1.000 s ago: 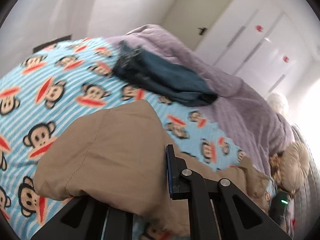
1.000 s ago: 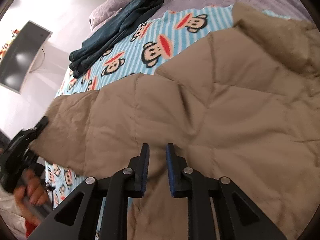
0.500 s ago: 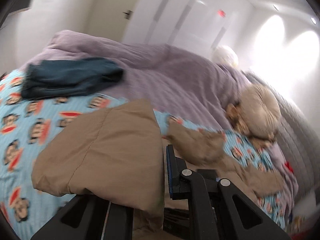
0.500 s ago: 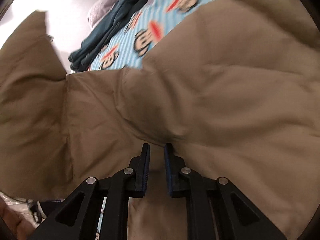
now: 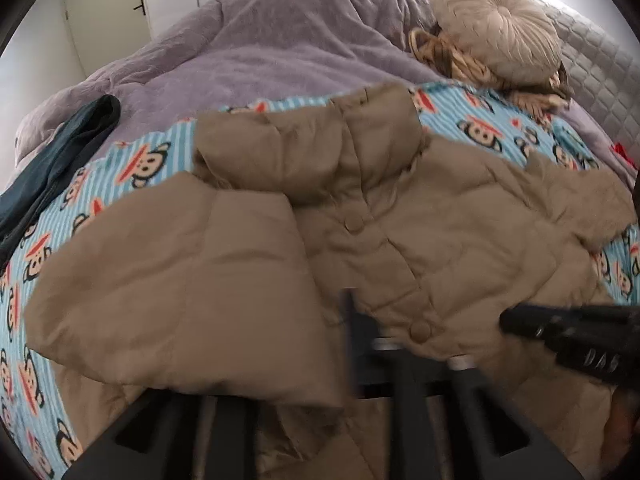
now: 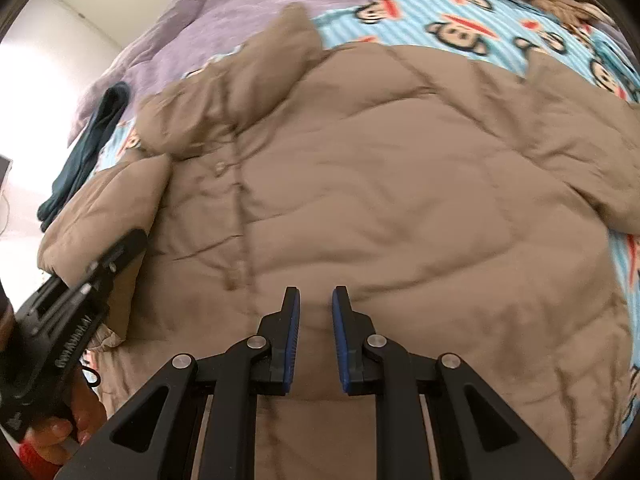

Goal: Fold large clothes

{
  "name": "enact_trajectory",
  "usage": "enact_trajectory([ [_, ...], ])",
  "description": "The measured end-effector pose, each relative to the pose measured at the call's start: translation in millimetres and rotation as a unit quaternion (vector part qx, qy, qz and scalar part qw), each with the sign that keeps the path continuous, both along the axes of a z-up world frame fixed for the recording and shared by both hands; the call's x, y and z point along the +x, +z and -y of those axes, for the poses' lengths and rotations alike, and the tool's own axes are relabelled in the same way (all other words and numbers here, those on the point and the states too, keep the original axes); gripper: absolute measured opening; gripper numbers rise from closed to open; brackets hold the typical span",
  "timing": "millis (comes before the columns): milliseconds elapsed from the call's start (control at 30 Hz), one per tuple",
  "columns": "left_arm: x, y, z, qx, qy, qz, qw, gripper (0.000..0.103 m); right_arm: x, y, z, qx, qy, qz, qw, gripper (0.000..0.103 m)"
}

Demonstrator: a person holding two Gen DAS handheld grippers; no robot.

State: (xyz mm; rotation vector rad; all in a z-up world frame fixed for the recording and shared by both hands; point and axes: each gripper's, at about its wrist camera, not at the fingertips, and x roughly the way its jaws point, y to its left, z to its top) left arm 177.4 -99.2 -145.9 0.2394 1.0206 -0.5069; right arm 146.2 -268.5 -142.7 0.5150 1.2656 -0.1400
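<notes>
A tan quilted jacket [image 6: 400, 184] lies front up on the monkey-print blanket [image 6: 472, 20], hood toward the pillows. My left gripper [image 5: 320, 340] is shut on the jacket's sleeve [image 5: 180, 288] and holds it folded over the jacket's front; the sleeve covers its left finger. The left gripper also shows in the right wrist view [image 6: 120, 256] at the left edge, pinching the sleeve [image 6: 108, 204]. My right gripper [image 6: 316, 320] hovers over the lower middle of the jacket, its jaws a small gap apart and empty. It also shows in the left wrist view [image 5: 568, 332].
Folded dark blue jeans [image 5: 56, 160] lie at the far left of the blanket. A purple duvet [image 5: 260, 48] is bunched behind. A beige round pillow [image 5: 496, 20] and a plush toy [image 5: 452, 56] sit at the head. White closet doors stand behind.
My left gripper has carried the sleeve up off the blanket and swung it right, across the jacket's front. My right gripper stayed over the jacket body with the same small gap.
</notes>
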Motion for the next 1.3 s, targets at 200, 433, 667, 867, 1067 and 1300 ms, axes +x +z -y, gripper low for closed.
enact_trajectory([
  [200,-17.6,14.8,-4.0,-0.001,-0.010,0.015,0.9998,0.088,6.5,3.6,9.9,0.007,0.002,0.001,1.000,0.024],
  [433,-31.6,59.6,-92.2,-0.032,0.087,0.070,0.9933,0.088,-10.4,44.6,-21.8,-0.055,0.084,0.061,0.993,0.080],
  [667,15.0,11.9,-218.0,-0.096,0.255,-0.059,0.9602,0.088,-0.6,82.3,-128.9,-0.150,0.270,0.154,0.939,0.085],
  [867,29.0,-32.0,-233.7,-0.145,0.276,-0.124,0.9419,0.088,27.2,46.9,-216.1,-0.303,0.366,0.163,0.864,0.085],
  [1067,29.1,-38.6,-225.8,-0.141,0.263,-0.122,0.9466,0.088,61.7,50.9,-181.5,-0.300,0.264,0.158,0.903,0.026],
  [1300,62.2,-34.8,-242.3,-0.217,0.246,-0.152,0.9325,0.088,55.1,11.1,-32.6,-0.041,0.047,0.071,0.996,0.008],
])
